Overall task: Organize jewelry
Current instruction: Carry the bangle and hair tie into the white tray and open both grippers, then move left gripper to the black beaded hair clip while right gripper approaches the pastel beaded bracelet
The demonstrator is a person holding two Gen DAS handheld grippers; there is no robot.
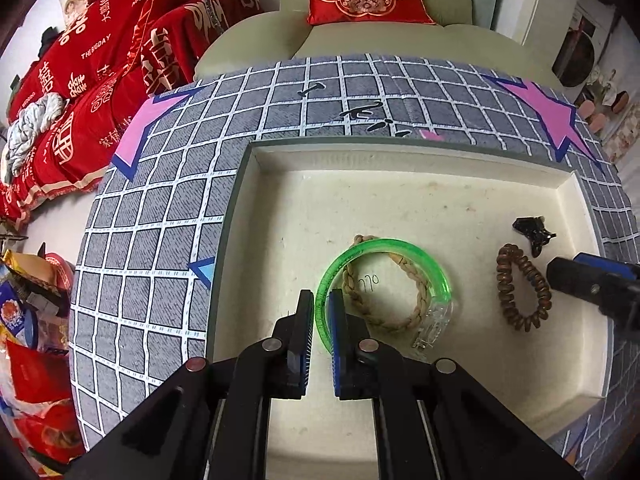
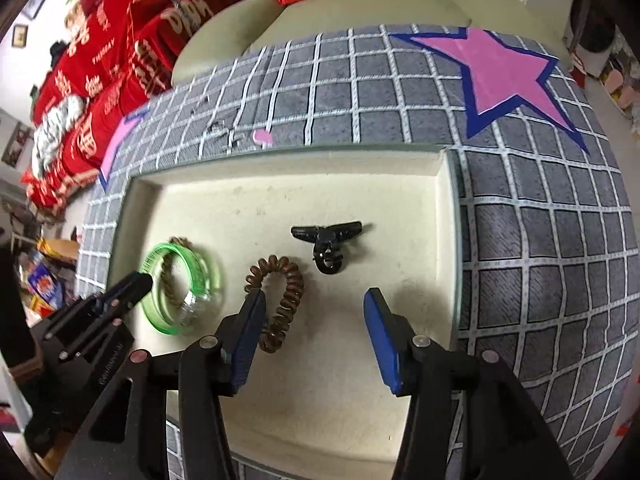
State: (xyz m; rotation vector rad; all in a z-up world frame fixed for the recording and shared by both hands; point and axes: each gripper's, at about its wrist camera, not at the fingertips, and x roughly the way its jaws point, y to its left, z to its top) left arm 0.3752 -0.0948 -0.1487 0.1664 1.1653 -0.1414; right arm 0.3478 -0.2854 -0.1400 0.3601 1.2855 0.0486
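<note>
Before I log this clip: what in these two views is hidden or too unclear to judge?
- Left wrist view: the green bangle rim sits between the left tool fingers; actual contact is unclear.
- Left wrist view: the braided bracelet is partly covered by the bangle.
- Right wrist view: the coil hair tie is partly hidden behind the right tool finger.
- The writing on the tray is illegible.
</note>
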